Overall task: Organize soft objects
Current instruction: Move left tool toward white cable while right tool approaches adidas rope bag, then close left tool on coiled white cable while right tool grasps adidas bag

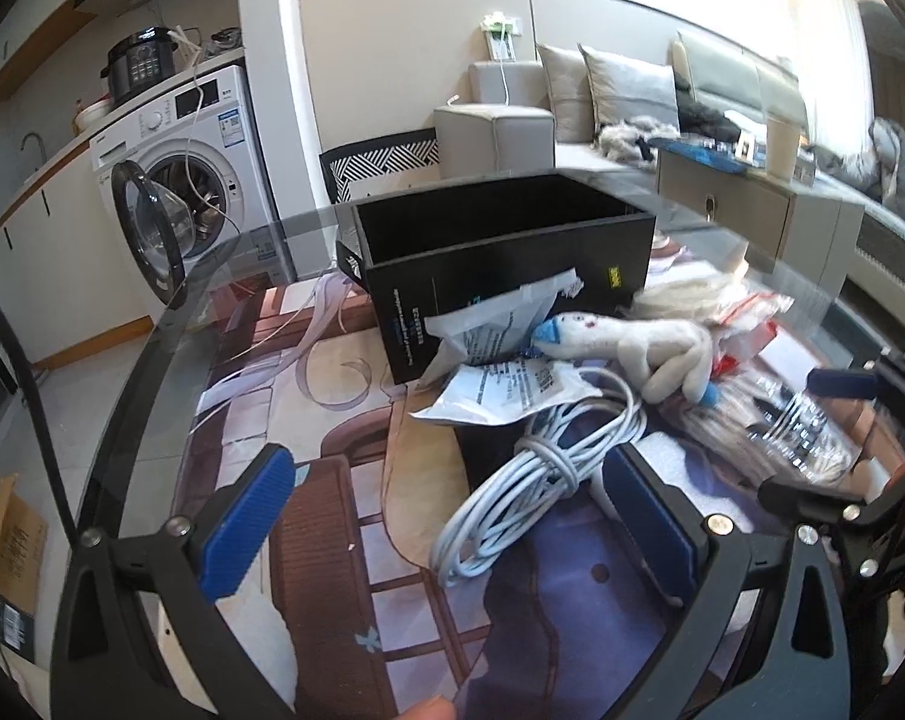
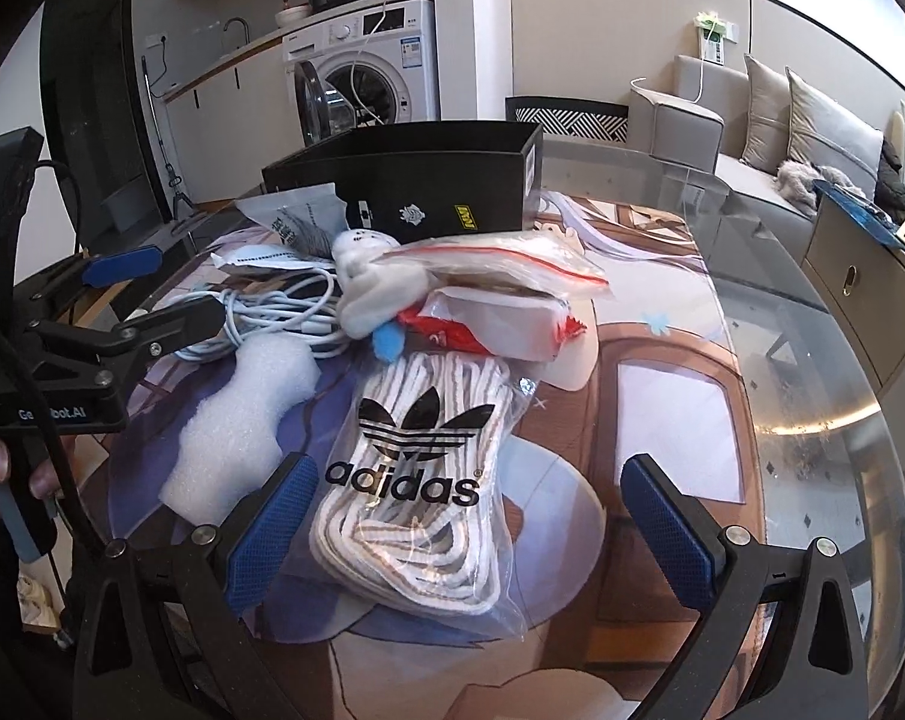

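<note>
A pile of soft things lies on the glass table [image 2: 812, 312] in front of an open black box [image 2: 416, 180] [image 1: 500, 258]. My right gripper [image 2: 473, 534] is open, its blue pads either side of a clear bag of white laces [image 2: 416, 480] [image 1: 794, 426]. My left gripper [image 1: 452, 528] [image 2: 152, 294] is open too, and a coiled white cable [image 1: 512, 480] [image 2: 272, 312] lies between its fingers, closer to the right one. A white plush toy [image 1: 632, 348] [image 2: 368, 282] rests on top of the pile. A white foam piece [image 2: 236, 420] sits beside the cable.
Printed plastic pouches [image 1: 500, 384], a red-sealed zip bag [image 2: 500, 264] and a red and white packet [image 2: 494, 330] are in the pile. Behind the table stand a washing machine [image 1: 194, 180] with its door open, a patterned chair [image 1: 386, 162] and a sofa [image 2: 812, 138].
</note>
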### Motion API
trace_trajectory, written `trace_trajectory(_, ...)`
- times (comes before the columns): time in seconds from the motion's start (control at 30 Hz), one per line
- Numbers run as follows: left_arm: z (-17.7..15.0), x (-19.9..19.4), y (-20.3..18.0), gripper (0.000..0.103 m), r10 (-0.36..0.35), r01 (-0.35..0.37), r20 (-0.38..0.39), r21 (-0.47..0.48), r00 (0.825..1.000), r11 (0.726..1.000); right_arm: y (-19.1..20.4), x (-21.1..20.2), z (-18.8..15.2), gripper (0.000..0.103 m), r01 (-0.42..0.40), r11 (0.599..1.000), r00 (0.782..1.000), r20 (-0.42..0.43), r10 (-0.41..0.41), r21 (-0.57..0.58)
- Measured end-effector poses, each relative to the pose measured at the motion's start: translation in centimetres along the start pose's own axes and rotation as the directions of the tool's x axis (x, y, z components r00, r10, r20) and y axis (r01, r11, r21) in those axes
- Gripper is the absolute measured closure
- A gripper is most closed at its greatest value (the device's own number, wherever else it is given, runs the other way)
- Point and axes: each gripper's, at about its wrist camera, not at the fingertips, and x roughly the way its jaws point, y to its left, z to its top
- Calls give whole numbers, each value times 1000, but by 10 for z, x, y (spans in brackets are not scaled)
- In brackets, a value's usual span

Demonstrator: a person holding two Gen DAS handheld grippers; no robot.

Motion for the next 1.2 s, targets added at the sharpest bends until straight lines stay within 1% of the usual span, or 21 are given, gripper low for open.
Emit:
trace_trajectory(0.23,4,11,-5,0,-15,17,-50,41,999,999,1,0,-1,1,-23,1000,1000,3,23,-5)
trace_trajectory(0.47,7,19,4,1,-77,76,-86,-20,993,997,2,2,-2,5,-42,999,999,-1,41,-14)
trace_trajectory(0.63,7,20,5,1,-76,75,-89,-19,993,997,-1,1,-3,5,-32,999,999,-1,32,-16)
trace_trajectory(0.73,7,23,9,2,-49,47,-103,-15,993,999,-2,1,-3,5,-22,1000,1000,-6,22,-20)
trace_trajectory(0.83,6,25,14,3,-63,59,-114,-35,991,998,-4,2,-3,5,-14,1000,1000,-12,14,-19)
trace_trajectory(0.9,5,27,14,4,-73,70,-119,-29,990,997,-5,2,-3,6,-15,1000,1000,-13,15,-17)
trace_trajectory(0.93,5,28,12,7,-78,76,-126,-19,989,997,-5,2,-3,9,-17,1000,1000,-16,16,-19)
trace_trajectory(1.0,5,30,8,11,-91,92,-141,4,986,996,-2,3,-2,12,-16,999,1000,-19,16,-28)
trace_trajectory(1.07,5,33,3,18,-109,115,-160,25,981,993,0,3,-2,16,-20,999,1000,-20,19,-37)
trace_trajectory(1.1,6,34,2,21,-115,122,-167,31,979,992,1,3,-2,17,-22,999,1000,-20,21,-39)
trace_trajectory(1.17,5,37,-2,30,-130,142,-187,50,974,989,3,3,-1,19,-26,999,999,-21,25,-47)
trace_trajectory(1.2,6,36,-3,31,-140,152,-185,51,973,987,4,3,-1,20,-31,998,999,-21,30,-52)
